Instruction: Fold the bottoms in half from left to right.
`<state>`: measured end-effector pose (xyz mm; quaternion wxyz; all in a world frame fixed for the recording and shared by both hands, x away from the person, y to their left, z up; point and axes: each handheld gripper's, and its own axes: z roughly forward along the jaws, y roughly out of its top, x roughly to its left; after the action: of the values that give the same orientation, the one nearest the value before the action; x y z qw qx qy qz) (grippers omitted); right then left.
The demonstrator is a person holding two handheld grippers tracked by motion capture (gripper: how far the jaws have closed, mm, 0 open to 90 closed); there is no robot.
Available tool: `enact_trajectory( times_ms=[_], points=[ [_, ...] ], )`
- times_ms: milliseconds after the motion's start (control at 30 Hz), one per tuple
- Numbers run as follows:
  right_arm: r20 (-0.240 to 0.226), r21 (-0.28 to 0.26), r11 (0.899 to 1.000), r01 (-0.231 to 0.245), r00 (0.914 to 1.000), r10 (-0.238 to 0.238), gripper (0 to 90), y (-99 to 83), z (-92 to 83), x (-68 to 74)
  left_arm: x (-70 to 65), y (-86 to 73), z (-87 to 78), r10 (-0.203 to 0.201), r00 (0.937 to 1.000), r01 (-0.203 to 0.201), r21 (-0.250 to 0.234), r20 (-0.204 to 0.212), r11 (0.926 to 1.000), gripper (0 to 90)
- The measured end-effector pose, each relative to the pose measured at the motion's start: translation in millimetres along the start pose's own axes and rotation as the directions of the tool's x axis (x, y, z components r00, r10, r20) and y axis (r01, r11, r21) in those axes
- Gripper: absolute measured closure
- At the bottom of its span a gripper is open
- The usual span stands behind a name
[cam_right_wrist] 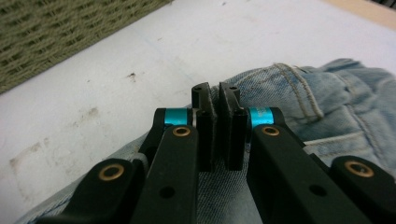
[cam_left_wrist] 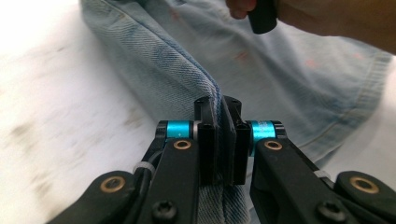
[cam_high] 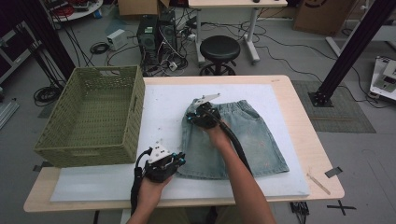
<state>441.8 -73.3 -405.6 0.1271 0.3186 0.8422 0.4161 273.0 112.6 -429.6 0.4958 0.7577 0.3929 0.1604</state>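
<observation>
Denim shorts (cam_high: 233,140) hem in left claw (cam_left_wrist: 218,112)

Denim skirt's (cam_left_wrist: 289,79) hem beyond frame edges

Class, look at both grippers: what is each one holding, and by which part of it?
The left gripper pinches the denim shorts by the side edge near the hem. The right gripper is shut at their waistband corner; whether cloth is caught between its pads cannot be told.

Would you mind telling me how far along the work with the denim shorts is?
Early. The denim shorts lie flat on the white mat, unfolded. The left gripper pinches a hem corner; the right gripper has its jaws shut at the waistband. The green basket holds nothing.
</observation>
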Motion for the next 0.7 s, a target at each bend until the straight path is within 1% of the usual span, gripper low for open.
enact_trajectory(
  times_ms=[33, 133, 200, 267, 333, 433, 467, 533, 700],
  points=[
    [0.004, -0.009, 1.0, -0.004, 1.0, 0.004, 87.0, -0.7, -4.3, -2.1, -2.0, 2.7, 1.3, -0.001, 0.9999, 0.002, -0.006, 0.012, 1.0, 85.4],
    [0.013, -0.029, 1.0, -0.012, 0.9998, 0.013, 87.0, -2.9, -18.3, -10.5, -6.5, 10.3, 5.6, -0.025, 0.9981, 0.027, -0.037, 0.056, 0.999, 85.4],
    [0.021, -0.042, 0.999, -0.021, 0.9995, 0.022, 87.0, -4.2, -26.6, -14.9, -10.3, 16.6, 10.3, -0.037, 0.9951, 0.042, -0.051, 0.092, 0.9979, 85.4],
    [0.029, -0.056, 0.998, -0.027, 0.9992, 0.029, 87.0, -5.7, -37.4, -20.7, -15.9, 23.5, 15.4, -0.032, 0.9921, 0.039, -0.06, 0.121, 0.9974, 85.3],
    [0.037, -0.07, 0.997, -0.033, 0.9987, 0.035, 87.1, -7.8, -46.8, -25.6, -20.1, 29.3, 18.8, -0.033, 0.9895, 0.043, -0.07, 0.141, 0.9966, 85.3],
    [0.051, -0.096, 0.994, -0.05, 0.9972, 0.055, 87.1, -11.4, -60.5, -33.4, -28.3, 39.9, 25.6, -0.044, 0.9833, 0.059, -0.081, 0.176, 0.995, 85.3],
    [0.055, -0.104, 0.993, -0.055, 0.9967, 0.06, 87.1, -12.7, -65.0, -36.2, -31.4, 43.8, 27.8, -0.036, 0.9819, 0.052, -0.084, 0.186, 0.9951, 85.3],
    [0.067, -0.115, 0.991, -0.065, 0.9951, 0.073, 87.1, -15.5, -74.0, -41.0, -36.8, 50.5, 32.2, -0.033, 0.9791, 0.051, -0.085, 0.201, 0.9951, 85.3],
    [0.088, -0.138, 0.986, -0.089, 0.991, 0.102, 87.1, -24.3, -93.9, -54.2, -52.8, 65.8, 48.5, -0.018, 0.9692, 0.036, -0.072, 0.246, 0.9968, 85.2]
  ],
)
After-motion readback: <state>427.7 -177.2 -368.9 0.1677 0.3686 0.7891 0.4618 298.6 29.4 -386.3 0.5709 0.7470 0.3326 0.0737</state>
